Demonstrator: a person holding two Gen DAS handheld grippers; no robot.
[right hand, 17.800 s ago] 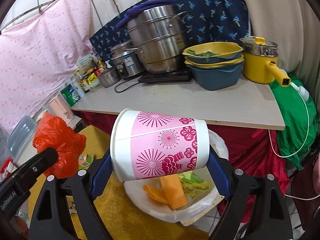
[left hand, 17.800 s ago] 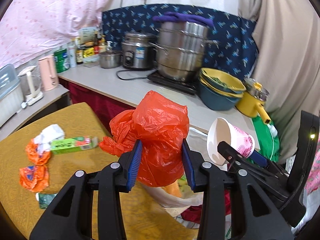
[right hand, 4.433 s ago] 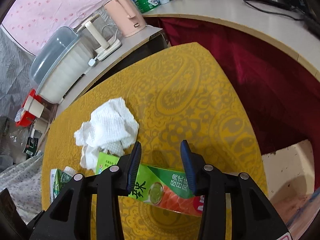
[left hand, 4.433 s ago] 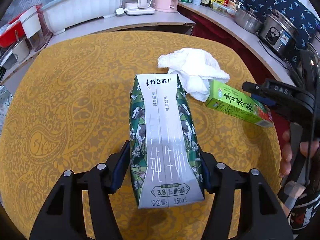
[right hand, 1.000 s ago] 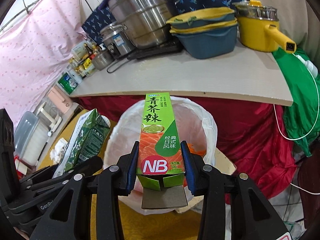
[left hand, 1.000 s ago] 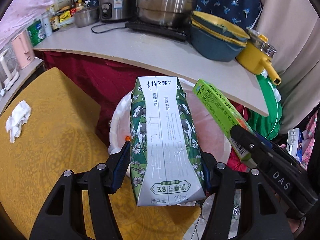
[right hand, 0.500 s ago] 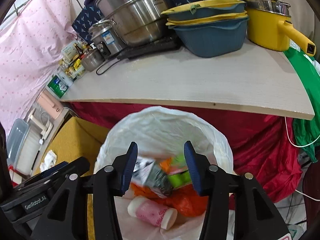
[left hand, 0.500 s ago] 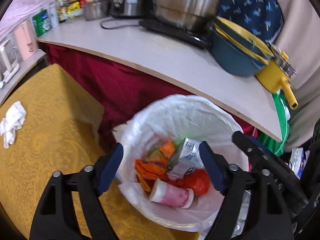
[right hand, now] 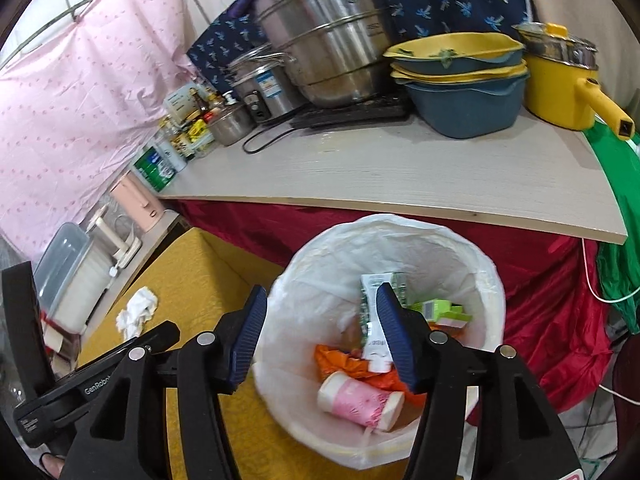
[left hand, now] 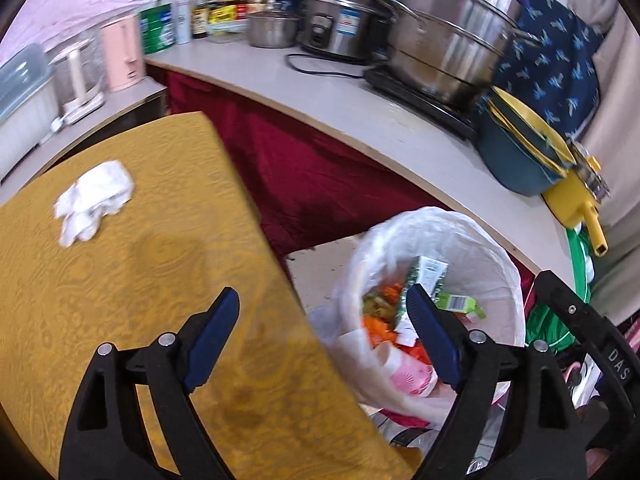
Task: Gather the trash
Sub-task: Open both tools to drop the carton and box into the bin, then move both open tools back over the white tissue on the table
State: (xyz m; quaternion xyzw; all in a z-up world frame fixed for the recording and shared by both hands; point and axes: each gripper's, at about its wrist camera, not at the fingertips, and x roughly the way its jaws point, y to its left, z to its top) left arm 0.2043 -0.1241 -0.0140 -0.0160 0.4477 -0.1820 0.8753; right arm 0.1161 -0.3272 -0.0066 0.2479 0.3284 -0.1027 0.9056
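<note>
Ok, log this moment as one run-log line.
left gripper: open, empty | right gripper: open, empty, jaws just opened | milk carton, green box: in bin | white tissue: on table

Right tool [right hand: 320, 312] above the lined trash bin [right hand: 476, 264], jaws apart and empty.

The jaws have just been opening. In the bin lie a pink paper cup [right hand: 360, 402], a milk carton [right hand: 370, 320], a green box [right hand: 440, 310] and an orange bag [right hand: 340, 362]. A white crumpled tissue [right hand: 136, 312] rests on the yellow desk [right hand: 188, 280]. The left tool's body [right hand: 92, 376] shows at lower left.
</note>
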